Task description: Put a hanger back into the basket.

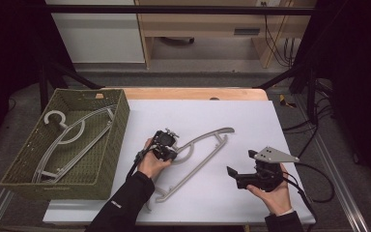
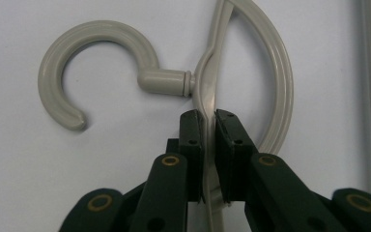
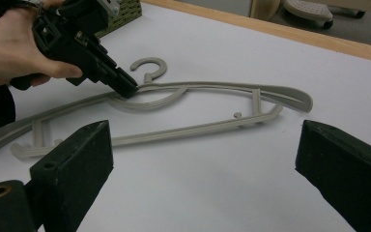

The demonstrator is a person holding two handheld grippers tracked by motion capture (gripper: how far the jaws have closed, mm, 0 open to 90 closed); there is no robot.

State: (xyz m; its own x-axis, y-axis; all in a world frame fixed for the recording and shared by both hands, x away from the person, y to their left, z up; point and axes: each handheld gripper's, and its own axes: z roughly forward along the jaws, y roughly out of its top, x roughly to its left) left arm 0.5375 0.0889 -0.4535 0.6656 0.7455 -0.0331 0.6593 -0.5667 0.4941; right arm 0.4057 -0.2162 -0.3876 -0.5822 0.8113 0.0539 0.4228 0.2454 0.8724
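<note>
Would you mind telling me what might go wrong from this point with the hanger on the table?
The left tool pinches only the thin top bar of the hanger beside its hook, so the long hanger may swing or slip when lifted. The basket already holds another hanger; the two could tangle.

A lab or recording workspace is suggested rather than a home. A table (image 1: 198,94) with a wooden edge is covered by a plain white sheet (image 1: 241,121) and is framed by black metal rails (image 1: 174,9). The sides are closed off by dark curtains (image 1: 352,72). Loose black cables (image 1: 314,130) are seen trailing over a grey carpeted floor (image 1: 198,77). Beyond the table, plain light wooden furniture (image 1: 198,29) and a white cabinet (image 1: 96,34) are seen, as in an office room.
</note>
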